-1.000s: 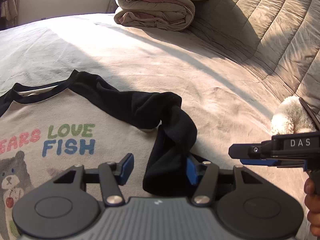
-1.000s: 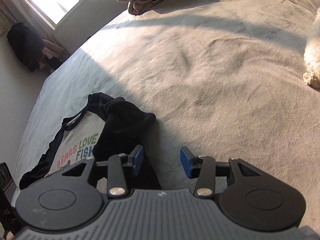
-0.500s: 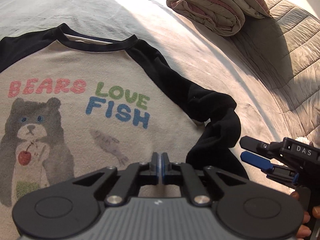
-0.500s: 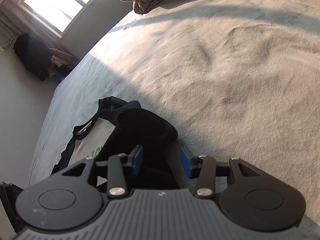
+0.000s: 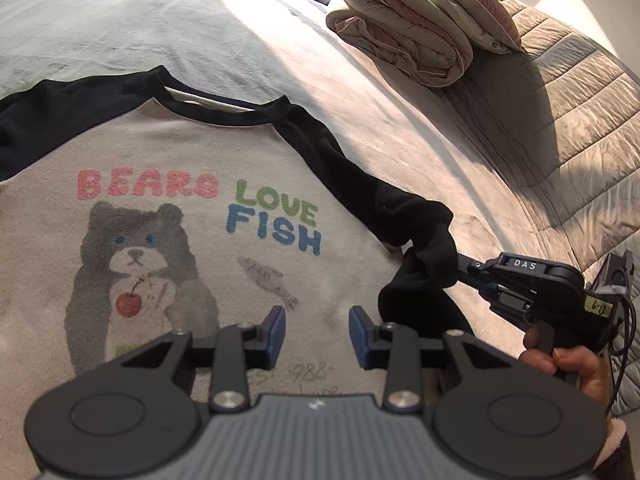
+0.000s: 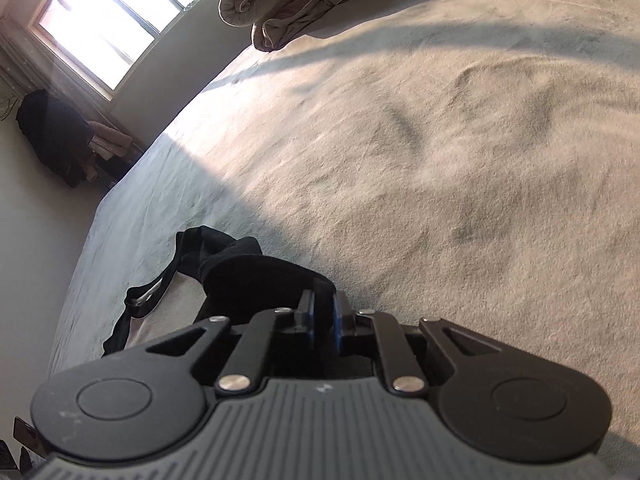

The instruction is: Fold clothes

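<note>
Your shirt (image 5: pixel 168 152) lies flat across the centre and left of the left wrist frame, soft cream fabric with black raglan sleeves, printed "BEARS LOVE FISH" over a grey bear and a fish. Your left gripper (image 5: pixel 317 330) hovers above its chest, blue pads spread apart. At right, your right gripper (image 5: pixel 464 270), labelled "DAS", pinches the bunched black sleeve (image 5: pixel 424 264). A rolled quilted duvet (image 5: pixel 404 36) sits upper right on the plush bed cover (image 5: pixel 420 152).
</note>
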